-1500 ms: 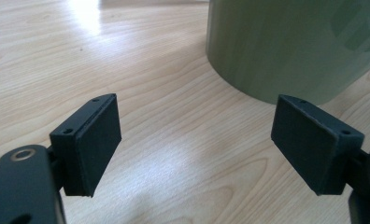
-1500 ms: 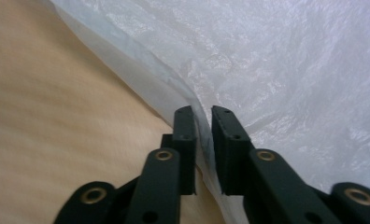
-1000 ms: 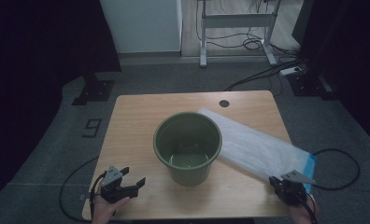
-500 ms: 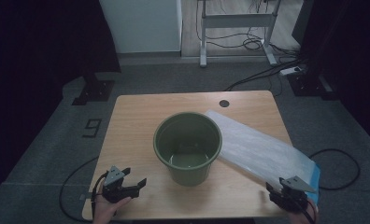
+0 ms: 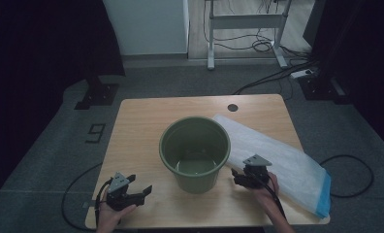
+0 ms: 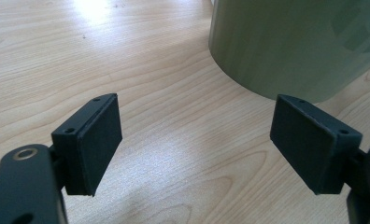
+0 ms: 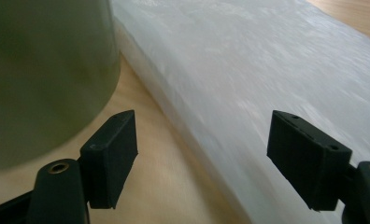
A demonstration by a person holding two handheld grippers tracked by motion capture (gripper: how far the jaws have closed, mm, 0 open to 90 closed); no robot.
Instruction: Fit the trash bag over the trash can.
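My right gripper (image 5: 242,177) gapes beside the white bag (image 5: 277,160)
Bag at centre right, green bucket (image 5: 195,153) just left; my left gripper (image 5: 136,192) open, lower left

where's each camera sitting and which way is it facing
High view: fixed above the person's side, looking forward and down on the table; both hands, the left hand-held gripper and right hand-held gripper enter from the bottom.
Left gripper view: rides the left hand-held gripper, looking along its open jaws at bare wood and the green bucket.
Right gripper view: rides the right hand-held gripper, facing the white plastic bag, bucket at left.
Shared: all three show the bucket.
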